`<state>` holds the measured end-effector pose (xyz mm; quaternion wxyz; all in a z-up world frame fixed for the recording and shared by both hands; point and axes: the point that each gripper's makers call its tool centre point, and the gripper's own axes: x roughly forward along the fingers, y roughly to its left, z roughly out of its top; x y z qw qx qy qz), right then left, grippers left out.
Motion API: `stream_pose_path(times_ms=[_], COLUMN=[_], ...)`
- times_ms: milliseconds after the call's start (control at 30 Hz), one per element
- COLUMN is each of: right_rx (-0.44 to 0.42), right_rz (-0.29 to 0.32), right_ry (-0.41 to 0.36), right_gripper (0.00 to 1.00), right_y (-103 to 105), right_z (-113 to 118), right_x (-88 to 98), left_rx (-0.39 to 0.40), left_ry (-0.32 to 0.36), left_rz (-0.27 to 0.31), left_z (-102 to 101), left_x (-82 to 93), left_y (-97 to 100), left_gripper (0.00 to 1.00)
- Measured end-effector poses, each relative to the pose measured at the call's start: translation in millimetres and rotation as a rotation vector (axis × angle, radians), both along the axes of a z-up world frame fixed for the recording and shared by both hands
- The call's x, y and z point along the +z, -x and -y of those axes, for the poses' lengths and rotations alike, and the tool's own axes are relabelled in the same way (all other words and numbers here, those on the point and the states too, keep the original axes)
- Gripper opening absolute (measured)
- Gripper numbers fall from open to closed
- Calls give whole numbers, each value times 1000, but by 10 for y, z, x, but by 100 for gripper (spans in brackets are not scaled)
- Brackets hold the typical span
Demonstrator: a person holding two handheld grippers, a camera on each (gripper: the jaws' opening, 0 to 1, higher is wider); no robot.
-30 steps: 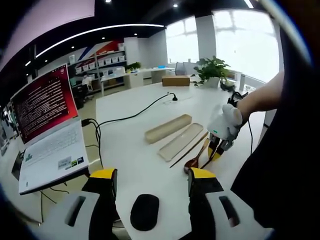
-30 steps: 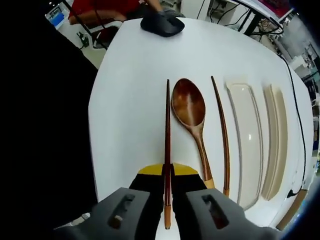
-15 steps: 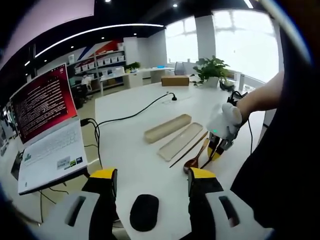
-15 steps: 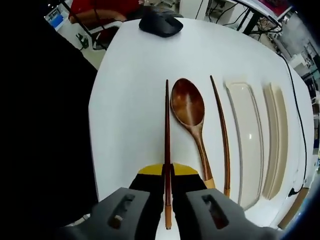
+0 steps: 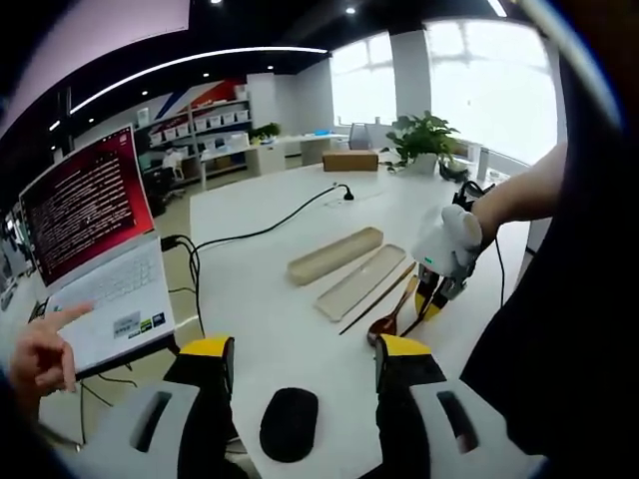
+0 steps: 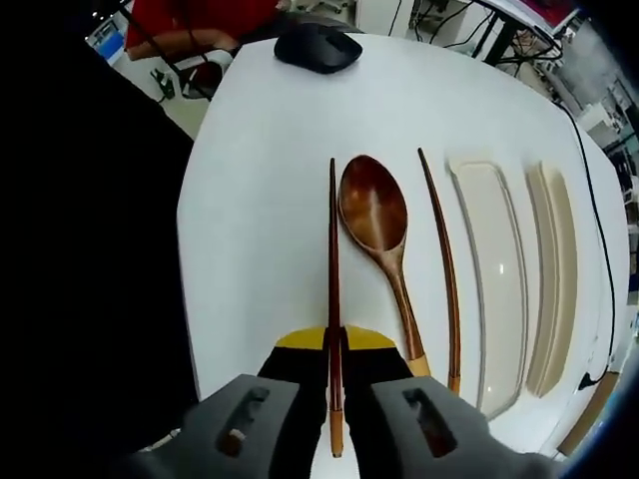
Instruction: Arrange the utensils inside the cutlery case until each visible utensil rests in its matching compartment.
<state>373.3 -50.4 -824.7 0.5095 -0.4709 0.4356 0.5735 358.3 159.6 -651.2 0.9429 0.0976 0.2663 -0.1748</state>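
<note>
White laminate formed the table (image 6: 270,150), the largest item in the workspace, with a laptop (image 5: 95,269) at its far side in the left gripper view and a person's hand (image 5: 40,349) near the keyboard. Next in size, the cutlery case tray (image 6: 494,269) and its lid (image 6: 559,269) lay side by side near one long edge of the table, both without utensils. A black mouse (image 6: 319,45) sat at the end edge ahead of the right gripper. The wooden spoon (image 6: 377,215) rested on the bare surface beside the tray, with a second chopstick (image 6: 444,269) between spoon and tray and apart from both. The right gripper (image 6: 334,349) was clamped narrowly on the butt end of the first chopstick (image 6: 332,249), which ran forward flat along the table on the side of the spoon away from the tray, close to the table's open edge. The left gripper (image 5: 300,369) hung with its jaws wide and unloaded, above the mouse end of the table. Probable faults: with the grip so near one end, the long free length could pivot or slip in the jaws when lifted; a swing toward the tray could strike the spoon bowl and knock it into the second chopstick; a drop near the open edge could send the chopstick off the table and out of the workspace.
</note>
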Motion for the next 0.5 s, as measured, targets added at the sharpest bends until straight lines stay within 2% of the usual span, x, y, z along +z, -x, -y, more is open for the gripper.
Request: stream_pose_path(times_ms=[500], right_rx=[35], right_rz=[12], right_ry=[1], right_gripper=[0], right_y=[-2], right_z=[5], right_x=[1], left_rx=[0], left_ry=[-8], left_rz=[-2], left_z=[-76], left_x=[-11], left_y=[39], left_gripper=[58])
